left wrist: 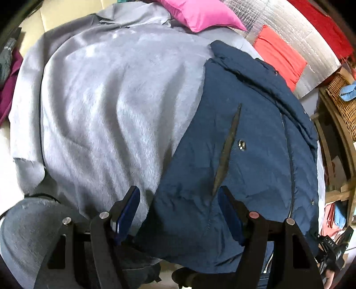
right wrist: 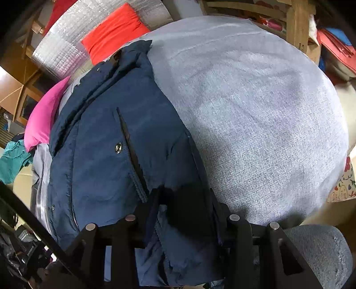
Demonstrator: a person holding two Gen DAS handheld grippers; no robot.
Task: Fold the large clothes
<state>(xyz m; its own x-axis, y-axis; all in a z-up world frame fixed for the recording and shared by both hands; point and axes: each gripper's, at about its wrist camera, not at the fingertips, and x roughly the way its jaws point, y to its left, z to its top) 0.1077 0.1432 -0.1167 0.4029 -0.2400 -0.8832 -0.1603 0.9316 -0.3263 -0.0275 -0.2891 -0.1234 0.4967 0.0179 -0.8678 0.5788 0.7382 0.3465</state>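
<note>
A navy blue padded jacket (left wrist: 255,155) lies spread on a surface covered with a grey fleece cover (left wrist: 111,100). A slanted pocket slit and a snap button face up. My left gripper (left wrist: 179,200) is open, its blue-padded fingers (left wrist: 128,213) straddling the jacket's near edge where it meets the grey cover, without pressing on it. In the right wrist view the jacket (right wrist: 100,166) fills the left half. My right gripper (right wrist: 183,200) is shut on a bunched fold of the jacket's near hem, and dark fabric hides its fingertips.
A pink pillow (left wrist: 200,13) and a red cushion (left wrist: 280,55) lie at the far side against silver foil sheeting. A wicker basket (left wrist: 342,104) and wooden furniture (right wrist: 296,24) stand close by. A grey padded seat (right wrist: 322,249) is near my grippers.
</note>
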